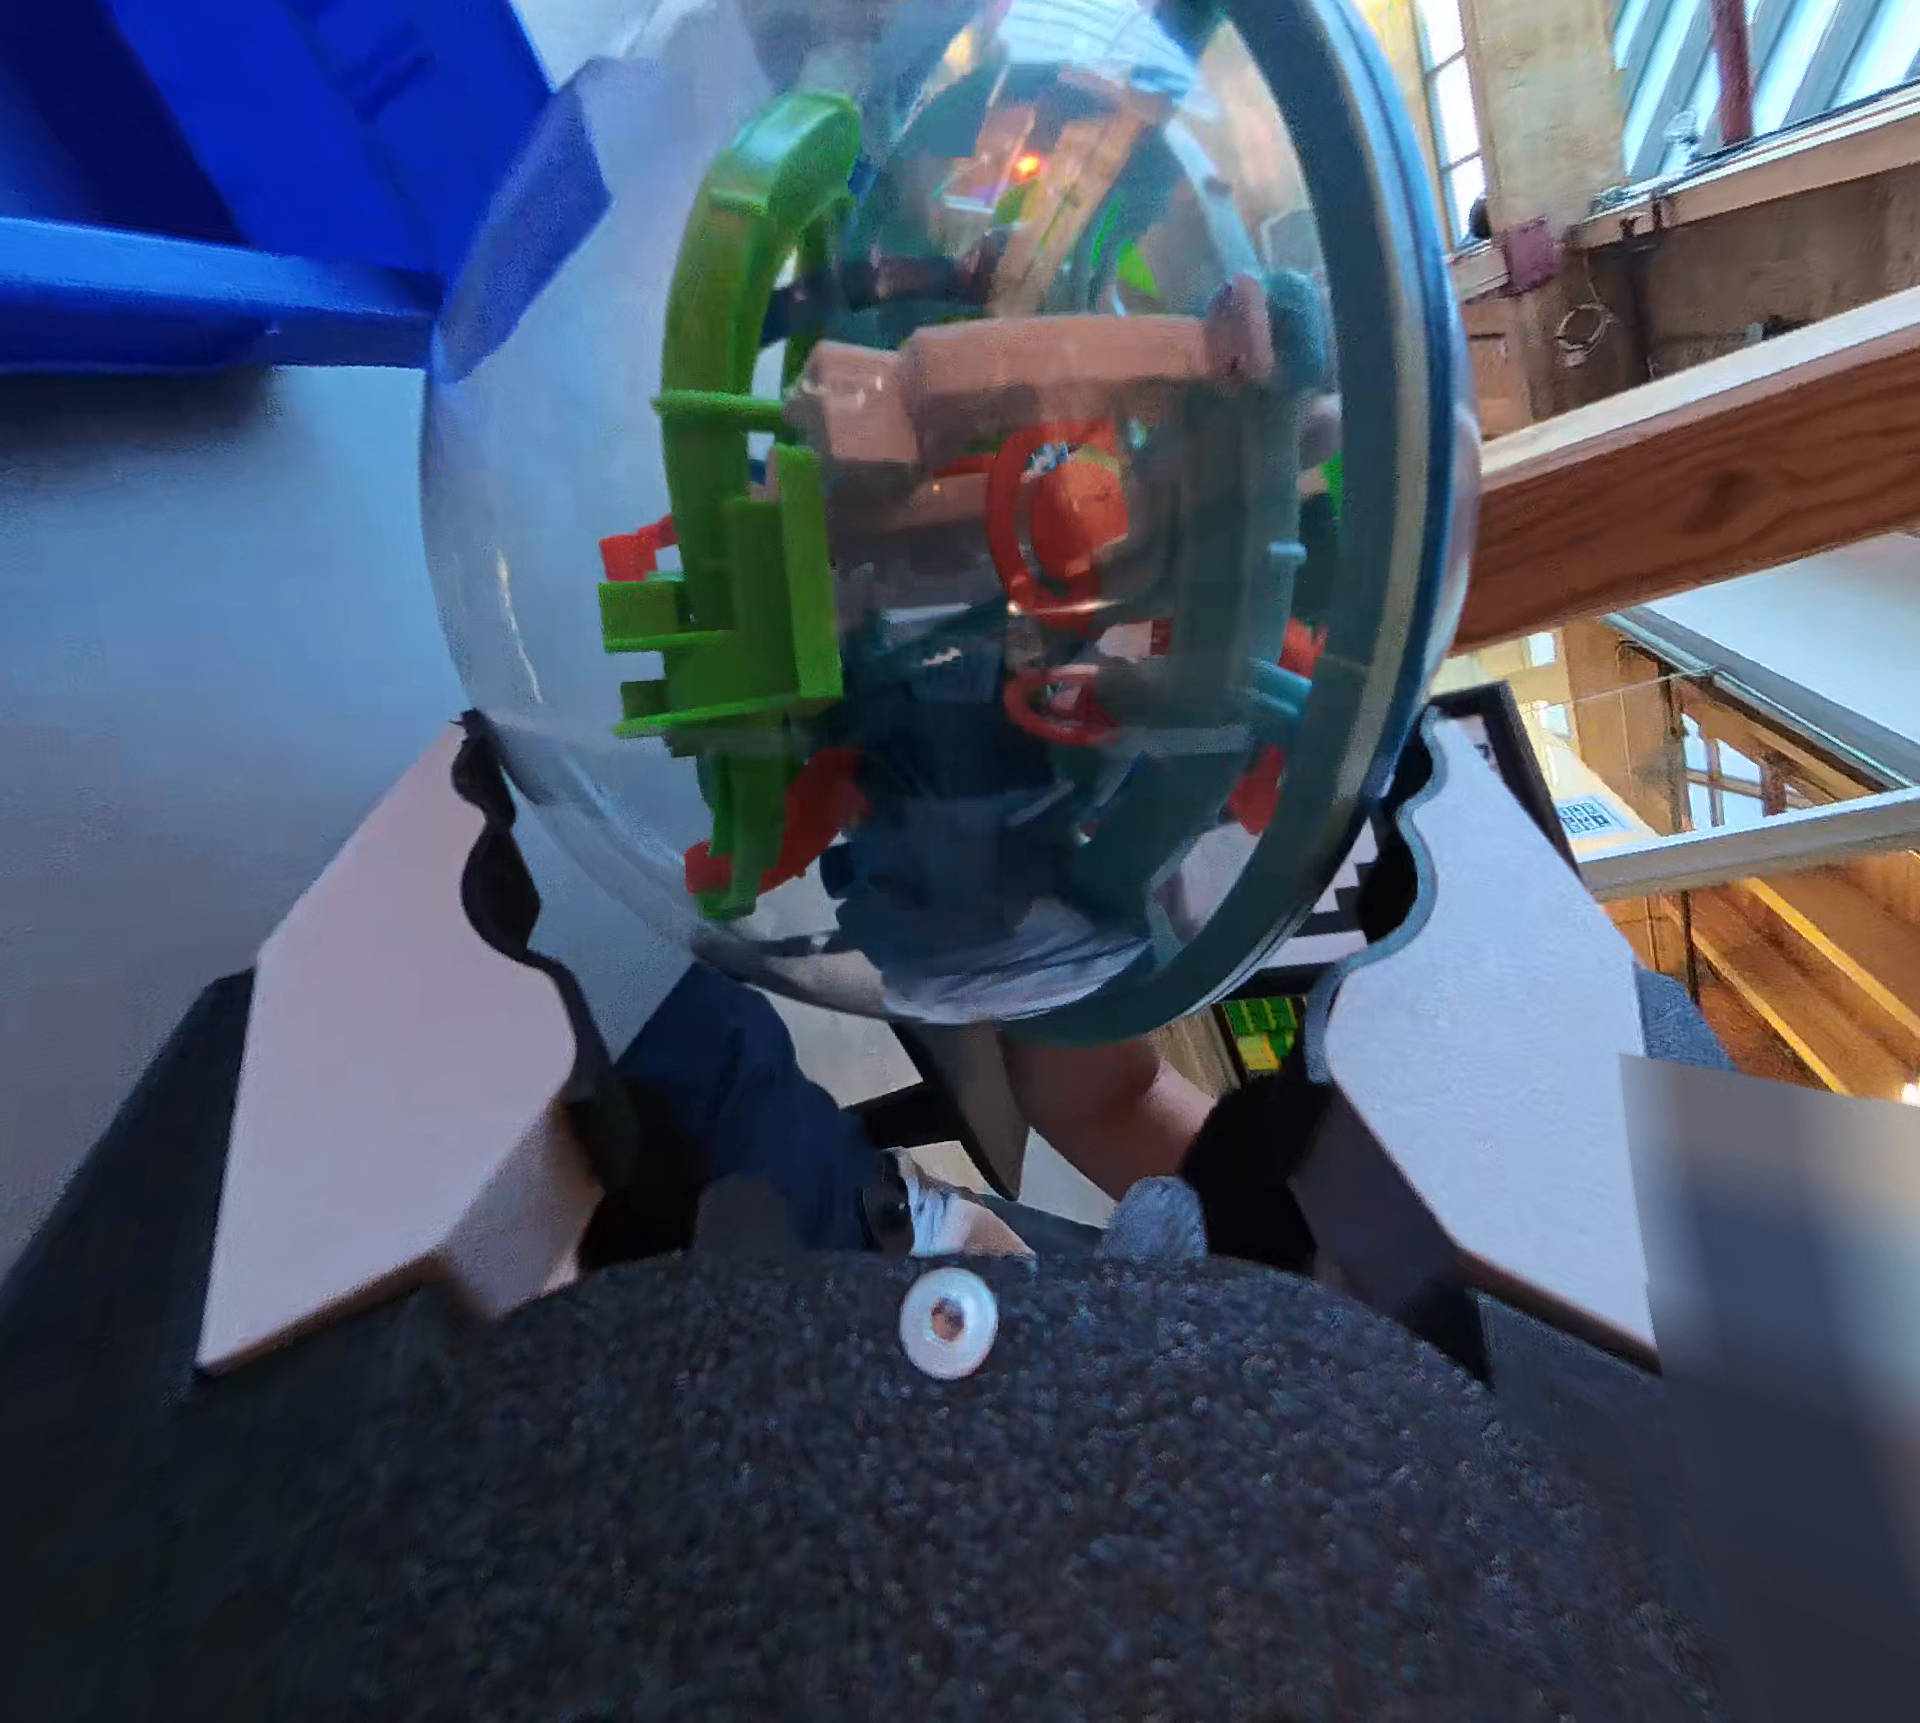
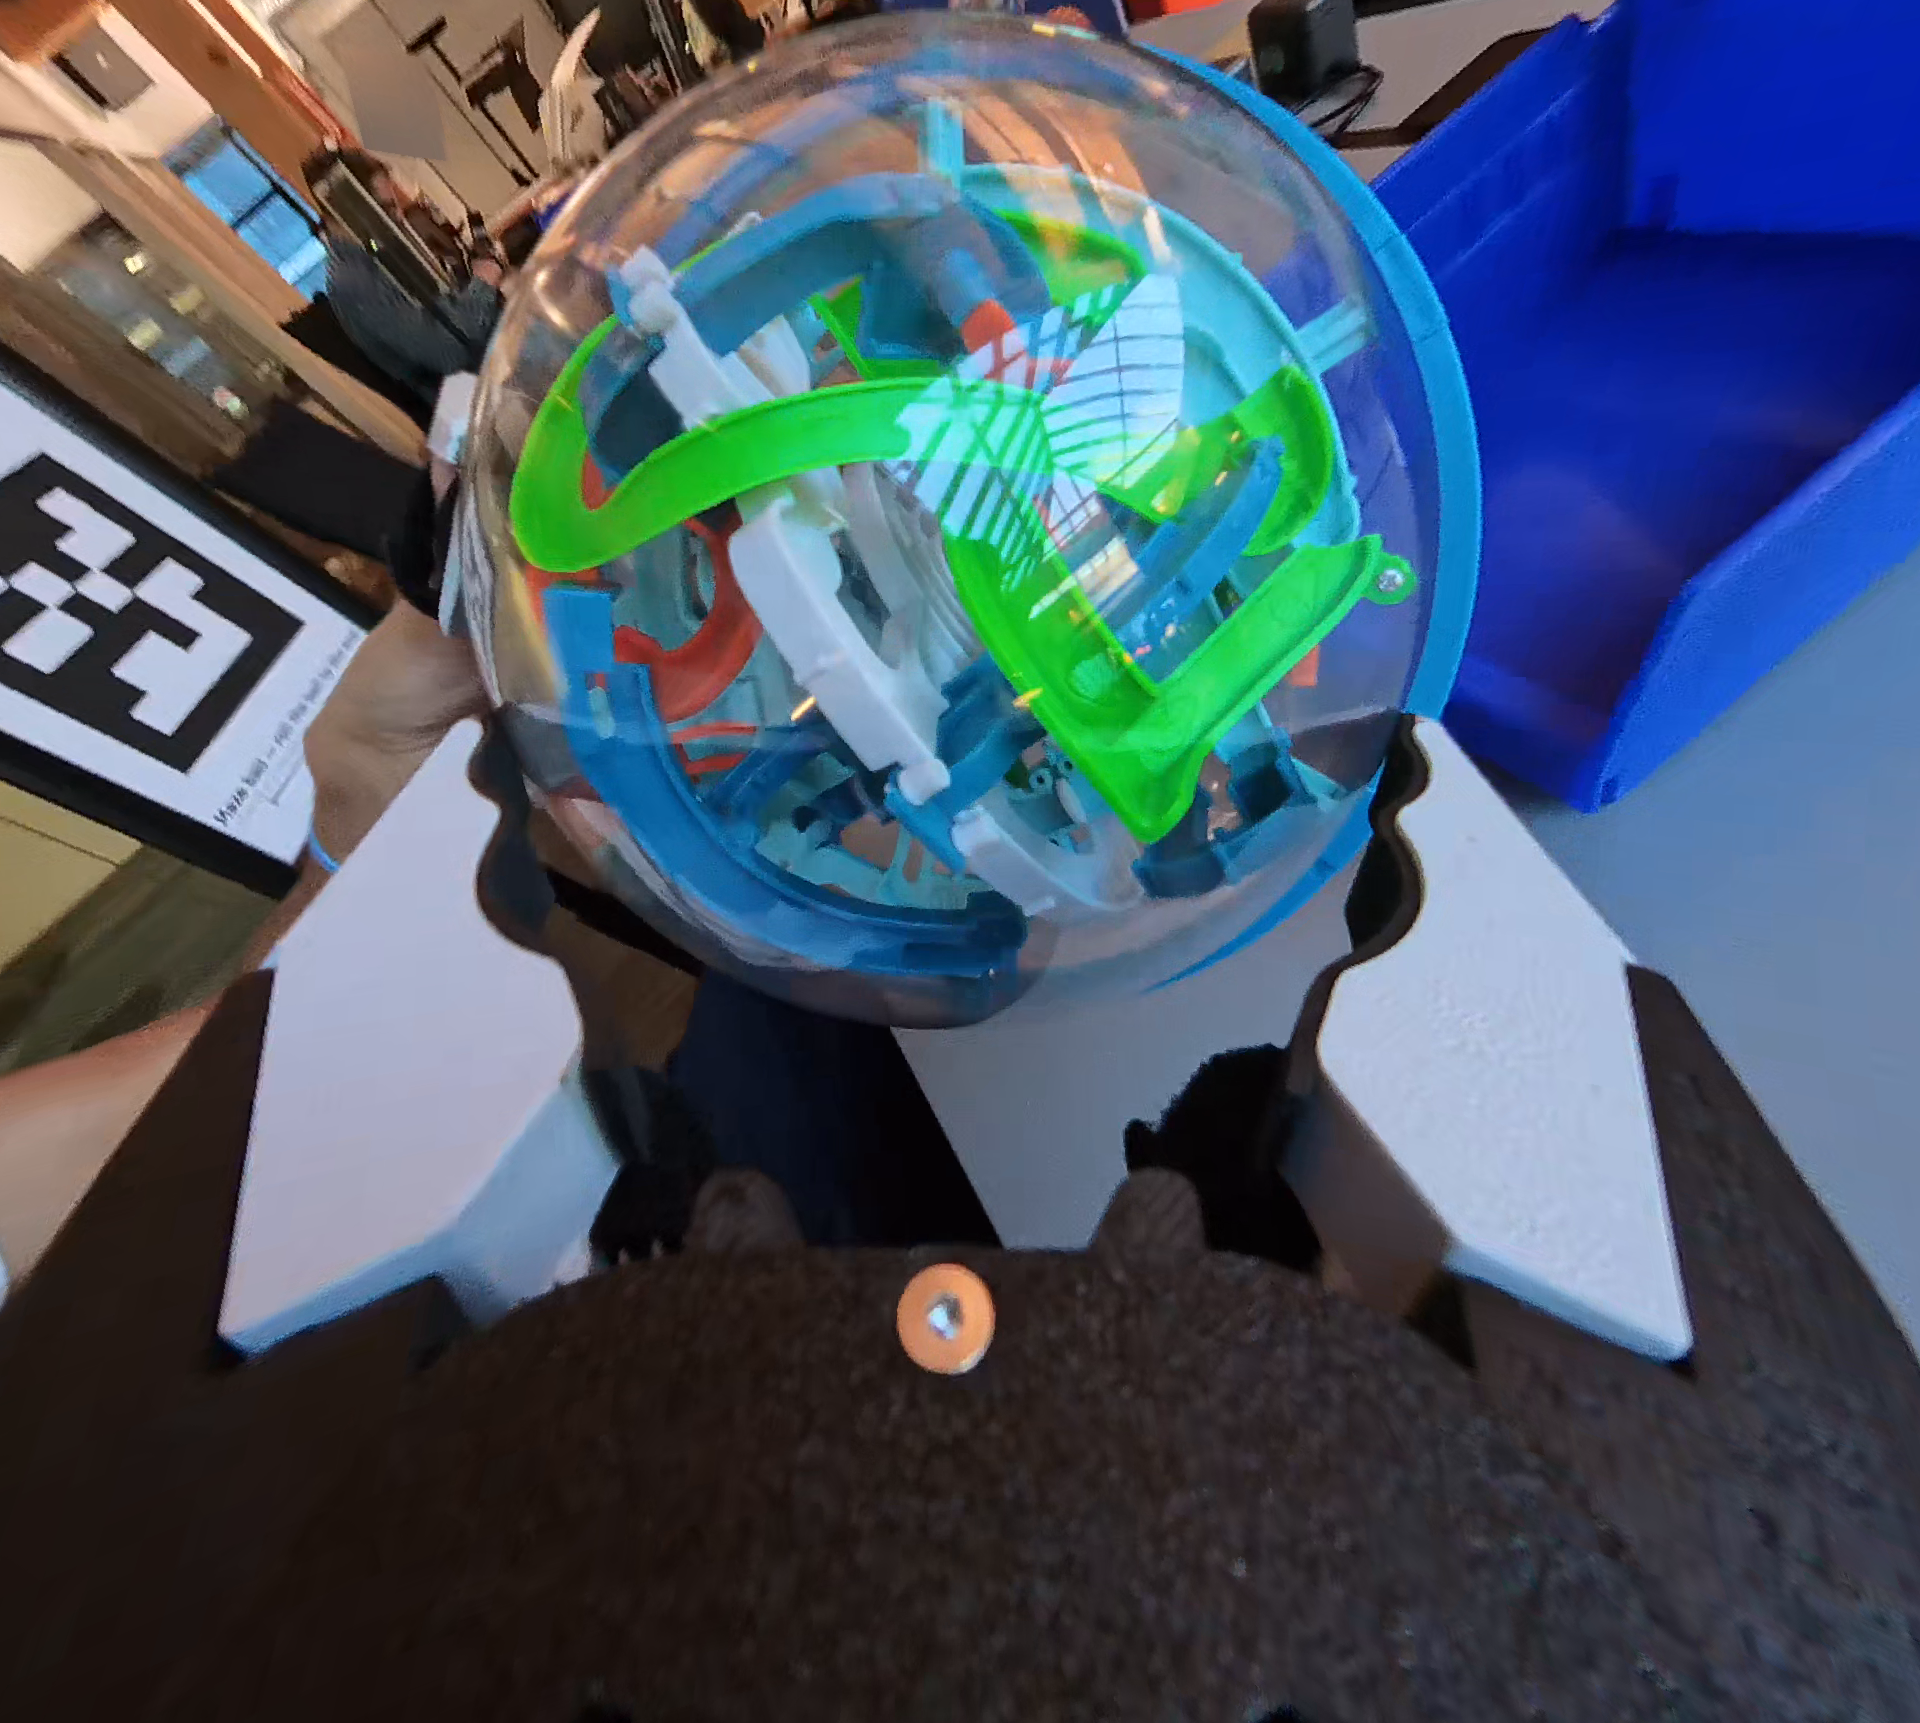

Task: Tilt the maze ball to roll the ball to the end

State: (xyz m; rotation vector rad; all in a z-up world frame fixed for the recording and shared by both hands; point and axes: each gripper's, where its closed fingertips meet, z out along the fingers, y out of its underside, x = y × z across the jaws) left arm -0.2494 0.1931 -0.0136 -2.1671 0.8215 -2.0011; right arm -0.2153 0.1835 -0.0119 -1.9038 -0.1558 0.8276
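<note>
The maze ball is a clear plastic sphere with a blue rim and green, orange, blue and white tracks inside. It is held in the air, tilted, between both grippers. My left gripper is shut on its lower part, one finger on each side. In the right wrist view the maze ball fills the centre, and my right gripper is shut on it the same way. A small silvery bead sits at the right end of a green track. I cannot tell if it is the rolling ball.
A blue plastic bin stands on the white table to the right, and it also shows in the left wrist view. A card with a black-and-white marker is at the left. A hand is beside the sphere. People sit far behind.
</note>
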